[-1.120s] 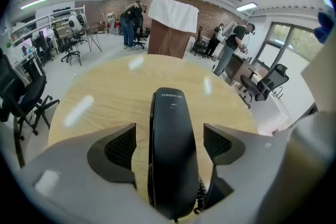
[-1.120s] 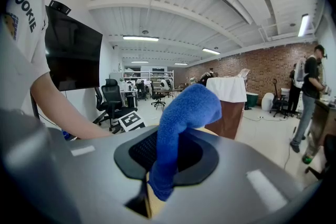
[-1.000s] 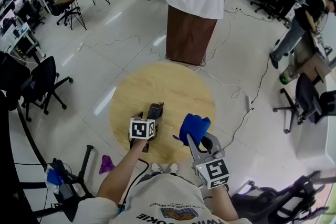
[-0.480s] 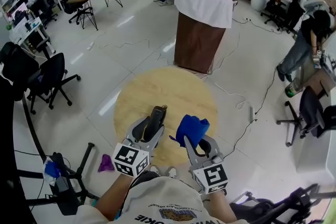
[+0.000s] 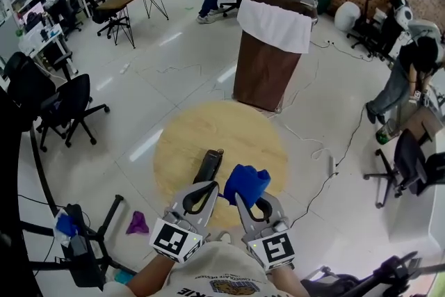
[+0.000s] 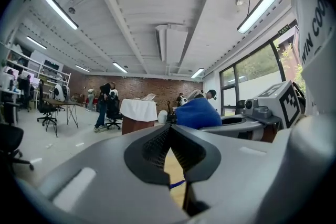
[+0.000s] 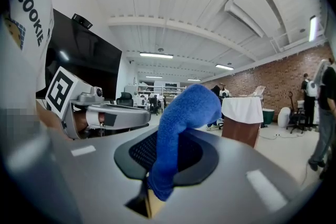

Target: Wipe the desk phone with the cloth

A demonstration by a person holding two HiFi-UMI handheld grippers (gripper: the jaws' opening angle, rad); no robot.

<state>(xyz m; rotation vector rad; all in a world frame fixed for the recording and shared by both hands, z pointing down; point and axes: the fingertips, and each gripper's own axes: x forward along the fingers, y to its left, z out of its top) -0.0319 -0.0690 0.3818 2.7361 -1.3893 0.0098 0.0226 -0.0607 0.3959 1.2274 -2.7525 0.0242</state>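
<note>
The desk phone (image 5: pixel 209 165), a dark oblong unit, lay on the round wooden table (image 5: pixel 208 125), close to the table's near edge and a little left of its middle, its long side pointing away from the person. The left gripper (image 5: pixel 211 186) reached in from that near edge, and in the head view its tip overlapped the phone's near end. Whether it touched the phone could not be told. In the left gripper view its jaws (image 6: pixel 169 132) had just been closing and met tip to tip with nothing between them, only a strip of the tabletop showing through the slot below. Just beside it, on its right, the right gripper (image 5: pixel 245 197) was clamped on the blue cloth (image 5: pixel 247 181). In the right gripper view the cloth (image 7: pixel 186 107) ran down between the pads and bulged up and forward over the jaws. Both grippers pointed roughly level, side by side. Beyond the table's far edge stood a brown cabinet (image 5: pixel 268 69) draped with white fabric.
</note>
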